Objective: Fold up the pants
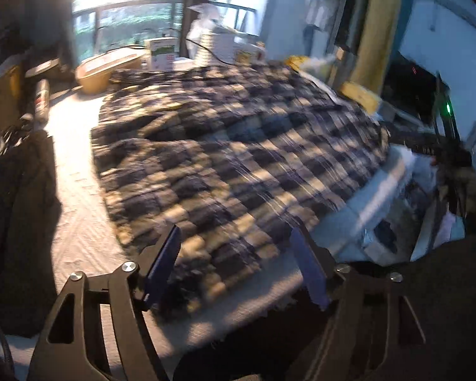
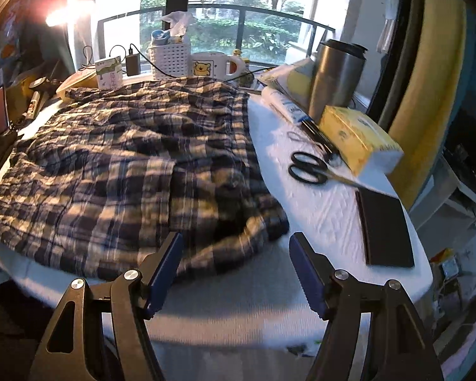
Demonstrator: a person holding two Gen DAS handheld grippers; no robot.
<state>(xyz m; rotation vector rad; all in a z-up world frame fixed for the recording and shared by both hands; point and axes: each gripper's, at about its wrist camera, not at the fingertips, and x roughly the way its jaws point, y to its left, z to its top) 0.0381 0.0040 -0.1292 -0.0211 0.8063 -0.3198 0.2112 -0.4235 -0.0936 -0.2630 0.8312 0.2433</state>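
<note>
Plaid pants [image 2: 127, 165] lie rumpled on the white table [image 2: 320, 209], the right gripper [image 2: 236, 254] open just beside their hem.

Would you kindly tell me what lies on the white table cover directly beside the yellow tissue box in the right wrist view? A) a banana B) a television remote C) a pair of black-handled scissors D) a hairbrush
C: the black-handled scissors lie flat on the white cover, their blades running under the near end of the yellow tissue box, to the right of the plaid pants.
</note>
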